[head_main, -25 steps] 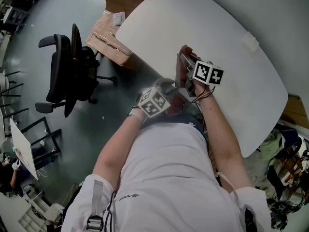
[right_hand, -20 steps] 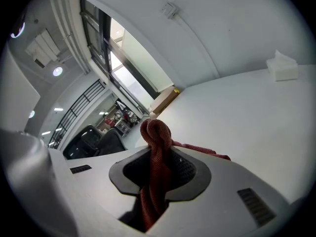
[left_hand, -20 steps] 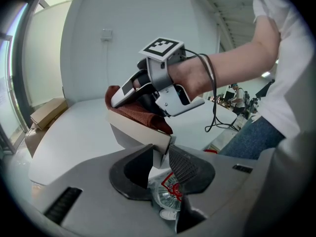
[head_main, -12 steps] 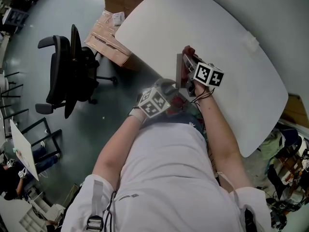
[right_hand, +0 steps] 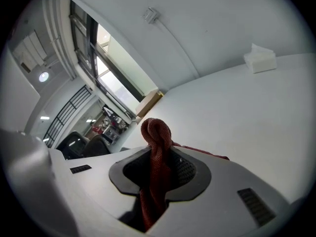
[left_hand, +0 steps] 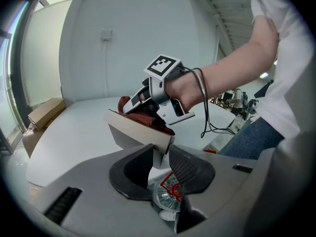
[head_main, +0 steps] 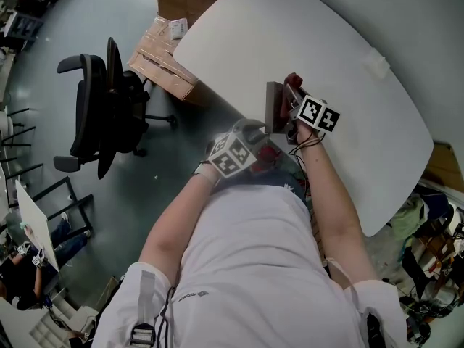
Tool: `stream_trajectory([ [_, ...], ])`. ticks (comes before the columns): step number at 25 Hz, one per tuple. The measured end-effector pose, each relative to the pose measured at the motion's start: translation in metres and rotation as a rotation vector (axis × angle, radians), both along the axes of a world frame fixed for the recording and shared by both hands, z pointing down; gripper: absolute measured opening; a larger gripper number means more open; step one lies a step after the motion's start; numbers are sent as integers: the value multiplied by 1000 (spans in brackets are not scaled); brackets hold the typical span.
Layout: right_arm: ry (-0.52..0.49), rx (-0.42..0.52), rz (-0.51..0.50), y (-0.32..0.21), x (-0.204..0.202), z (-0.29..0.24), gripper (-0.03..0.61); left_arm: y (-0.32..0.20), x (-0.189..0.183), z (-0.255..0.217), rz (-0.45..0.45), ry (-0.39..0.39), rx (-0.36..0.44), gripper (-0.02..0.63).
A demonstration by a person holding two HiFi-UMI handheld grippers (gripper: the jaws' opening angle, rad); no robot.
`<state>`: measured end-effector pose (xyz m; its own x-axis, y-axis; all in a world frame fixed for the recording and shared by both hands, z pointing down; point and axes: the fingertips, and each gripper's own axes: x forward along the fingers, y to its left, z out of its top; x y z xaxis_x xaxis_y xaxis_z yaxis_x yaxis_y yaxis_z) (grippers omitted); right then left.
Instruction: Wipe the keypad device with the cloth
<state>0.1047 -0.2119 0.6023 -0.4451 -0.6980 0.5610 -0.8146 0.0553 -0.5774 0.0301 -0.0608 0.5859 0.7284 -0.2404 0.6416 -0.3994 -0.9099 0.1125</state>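
While the left gripper [left_hand: 159, 158] clamps the near edge of the keypad device [left_hand: 133, 130] at frame centre, the right gripper [right_hand: 157, 169] is closed on the red cloth [right_hand: 157, 137], which lies on the device's upper face. Head view: device tilted, centre right, over the white table [head_main: 362, 100] edge.

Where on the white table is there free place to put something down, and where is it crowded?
Free: the whole middle of the table, between the keypad device and the small white box, and the end toward the cardboard boxes. Crowded: the near edge, where the left gripper holds the device and the right gripper holds the cloth on it.
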Motion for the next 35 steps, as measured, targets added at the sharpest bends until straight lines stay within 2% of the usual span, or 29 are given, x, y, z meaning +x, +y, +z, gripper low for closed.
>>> stream_trajectory([
  [7,12,-46,65,11,28,25,89,-1,-1,1,3,-1,-2,104],
  [18,-5,-79,105,32,38,34,89,-1,1,1,-1,-1,-2,104],
  [35,16,-52,5,60,12,12,89,-2,2,1,-14,-7,-5,106],
])
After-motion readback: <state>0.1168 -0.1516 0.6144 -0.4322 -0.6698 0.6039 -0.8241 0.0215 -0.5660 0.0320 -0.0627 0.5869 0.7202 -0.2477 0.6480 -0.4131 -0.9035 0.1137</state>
